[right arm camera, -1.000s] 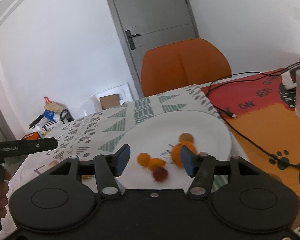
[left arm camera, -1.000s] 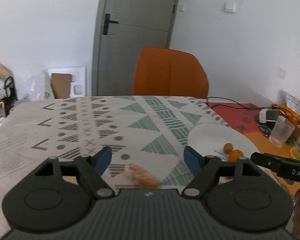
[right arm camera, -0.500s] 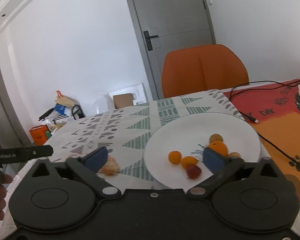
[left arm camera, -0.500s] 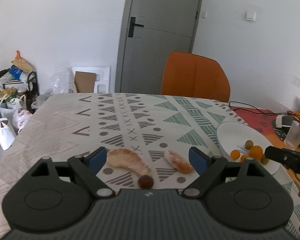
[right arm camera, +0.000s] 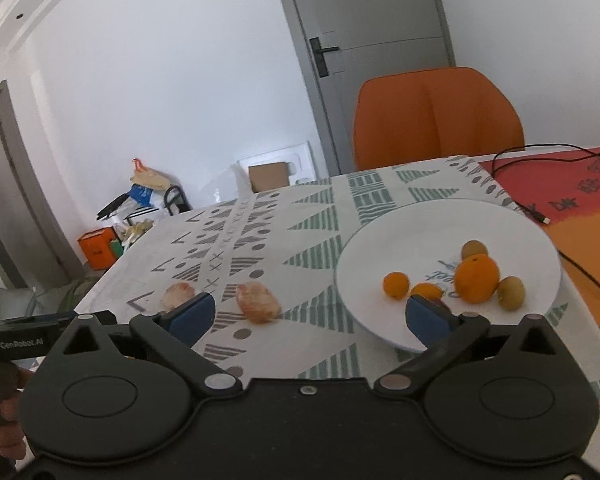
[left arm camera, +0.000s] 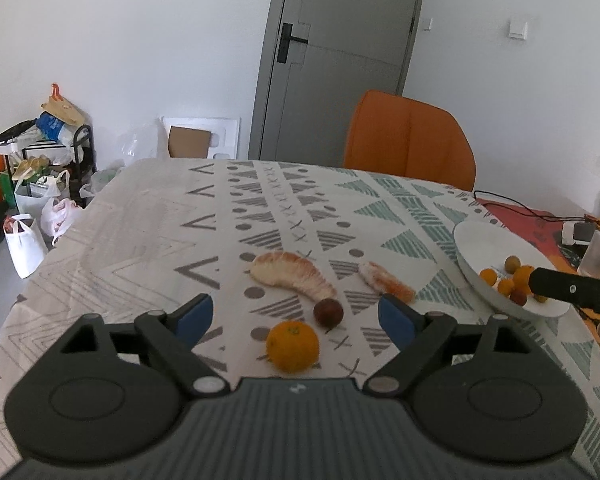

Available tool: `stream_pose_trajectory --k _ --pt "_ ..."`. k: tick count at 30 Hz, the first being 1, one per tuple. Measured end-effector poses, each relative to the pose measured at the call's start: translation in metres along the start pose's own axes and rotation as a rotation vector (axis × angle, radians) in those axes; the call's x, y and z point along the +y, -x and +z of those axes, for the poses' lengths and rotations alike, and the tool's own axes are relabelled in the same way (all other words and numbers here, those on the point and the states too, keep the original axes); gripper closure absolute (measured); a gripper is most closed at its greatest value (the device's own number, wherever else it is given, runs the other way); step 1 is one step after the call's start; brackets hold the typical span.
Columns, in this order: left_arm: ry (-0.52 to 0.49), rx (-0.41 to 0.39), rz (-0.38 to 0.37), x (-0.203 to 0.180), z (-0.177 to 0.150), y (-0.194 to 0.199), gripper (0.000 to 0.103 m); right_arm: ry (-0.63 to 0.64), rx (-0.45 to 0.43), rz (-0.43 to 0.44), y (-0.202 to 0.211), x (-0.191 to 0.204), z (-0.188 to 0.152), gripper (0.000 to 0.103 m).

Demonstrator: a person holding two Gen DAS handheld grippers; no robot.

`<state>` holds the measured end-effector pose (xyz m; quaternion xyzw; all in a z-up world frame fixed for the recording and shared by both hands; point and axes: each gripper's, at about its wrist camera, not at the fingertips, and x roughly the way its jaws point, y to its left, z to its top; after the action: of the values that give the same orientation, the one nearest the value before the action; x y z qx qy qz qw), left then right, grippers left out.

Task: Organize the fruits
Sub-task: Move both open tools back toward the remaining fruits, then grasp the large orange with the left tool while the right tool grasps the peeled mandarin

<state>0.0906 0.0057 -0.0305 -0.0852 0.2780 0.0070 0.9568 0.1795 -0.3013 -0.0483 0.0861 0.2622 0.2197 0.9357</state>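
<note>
Patterned cloth-covered table point(left arm camera: 148, 240); round white plate point(right arm camera: 380, 248) near its right edge bearing small smooth fruits. Peeled pomelo segments point(left arm camera: 292, 276), a round orange point(left arm camera: 293, 346) and a dark fruit point(left arm camera: 328, 312) lie mid-table. Left gripper point(left arm camera: 296, 314) and right gripper point(right arm camera: 314, 312) tilt downward, jaws just opened wide, empty.

Home dining rm: patterned tablecloth point(left arm camera: 148, 240), orange chair point(left arm camera: 408, 140), grey door point(left arm camera: 340, 52), shopping bags point(left arm camera: 24, 240) on floor.
</note>
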Motion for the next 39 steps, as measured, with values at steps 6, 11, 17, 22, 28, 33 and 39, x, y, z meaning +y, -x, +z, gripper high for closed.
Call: stream_pose_trajectory --k 6,11,17,22,28,33,39 --pt "0.020 0.010 -0.016 0.006 -0.006 -0.005 0.014 0.011 0.008 0.032 -0.003 0.004 -0.003 0.000" --pt "0.016 0.026 -0.029 0.004 -0.011 -0.015 0.015 0.021 0.016 0.057 -0.007 0.006 -0.005 0.000" --pt "0.026 0.052 -0.045 0.007 -0.016 -0.029 0.023 0.050 0.041 0.071 -0.019 0.013 -0.007 0.006" --pt "0.069 0.106 -0.055 0.015 -0.025 -0.049 0.050 0.047 0.102 0.106 -0.042 0.019 -0.011 0.026" --pt "0.079 0.088 -0.050 0.024 -0.016 -0.049 0.067 0.063 0.141 0.105 -0.066 0.026 -0.015 0.039" --pt "0.084 0.082 -0.045 0.033 -0.010 -0.051 0.067 0.070 0.158 0.099 -0.085 0.029 -0.012 0.046" --pt "0.097 0.087 -0.032 0.046 -0.003 -0.059 0.067 0.103 0.169 0.088 -0.108 0.038 -0.003 0.046"
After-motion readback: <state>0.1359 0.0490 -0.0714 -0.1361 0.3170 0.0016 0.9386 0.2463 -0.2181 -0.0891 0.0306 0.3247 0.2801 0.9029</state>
